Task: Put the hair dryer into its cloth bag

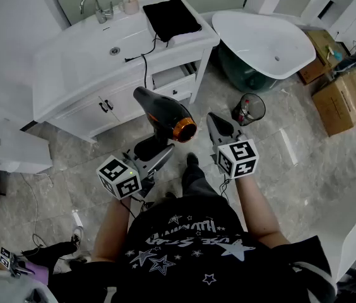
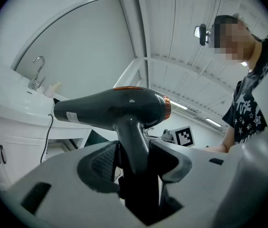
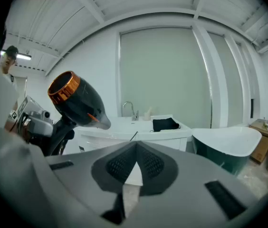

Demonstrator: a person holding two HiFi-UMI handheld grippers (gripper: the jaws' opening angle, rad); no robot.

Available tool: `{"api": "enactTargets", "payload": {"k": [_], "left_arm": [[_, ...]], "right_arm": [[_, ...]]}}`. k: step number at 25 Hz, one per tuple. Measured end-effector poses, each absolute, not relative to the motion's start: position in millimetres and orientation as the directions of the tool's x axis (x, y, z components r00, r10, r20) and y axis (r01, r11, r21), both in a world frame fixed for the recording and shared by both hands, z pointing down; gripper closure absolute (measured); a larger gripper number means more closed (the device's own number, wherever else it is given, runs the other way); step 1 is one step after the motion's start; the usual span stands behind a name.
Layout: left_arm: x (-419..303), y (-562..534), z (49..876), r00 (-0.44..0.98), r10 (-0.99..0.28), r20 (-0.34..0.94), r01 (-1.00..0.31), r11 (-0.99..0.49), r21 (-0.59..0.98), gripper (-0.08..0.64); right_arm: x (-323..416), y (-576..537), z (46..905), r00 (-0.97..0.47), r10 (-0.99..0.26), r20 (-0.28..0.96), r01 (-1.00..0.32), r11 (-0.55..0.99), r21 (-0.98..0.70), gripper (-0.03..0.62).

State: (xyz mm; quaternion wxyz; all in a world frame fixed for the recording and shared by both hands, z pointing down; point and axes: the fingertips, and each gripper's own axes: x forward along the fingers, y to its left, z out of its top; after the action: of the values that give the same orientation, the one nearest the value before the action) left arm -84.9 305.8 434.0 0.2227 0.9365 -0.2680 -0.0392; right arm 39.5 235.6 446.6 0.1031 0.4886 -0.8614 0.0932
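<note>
Just one hair dryer [image 1: 164,113] (one bag [image 1: 170,17])

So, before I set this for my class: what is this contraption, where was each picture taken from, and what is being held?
No robot here: a person holds a two-jaw gripper in each hand. The head view looks down from a camera on the person's head; the other two come from cameras riding on each gripper. The left gripper is clamped on the handle of the black hair dryer. The right gripper is shut and holds nothing. A black cloth bag lies on the white vanity counter beside the sink.
</note>
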Motion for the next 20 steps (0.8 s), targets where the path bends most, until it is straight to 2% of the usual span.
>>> {"api": "enactTargets", "payload": {"k": [20], "left_arm": [[-98,295,437,0.835,-0.548,0.043,-0.503,-0.73,0.464,0.345]], "right_arm": [[12,221,448,-0.557,-0.788,0.262,-0.826,0.557,-0.082,0.586]]}}
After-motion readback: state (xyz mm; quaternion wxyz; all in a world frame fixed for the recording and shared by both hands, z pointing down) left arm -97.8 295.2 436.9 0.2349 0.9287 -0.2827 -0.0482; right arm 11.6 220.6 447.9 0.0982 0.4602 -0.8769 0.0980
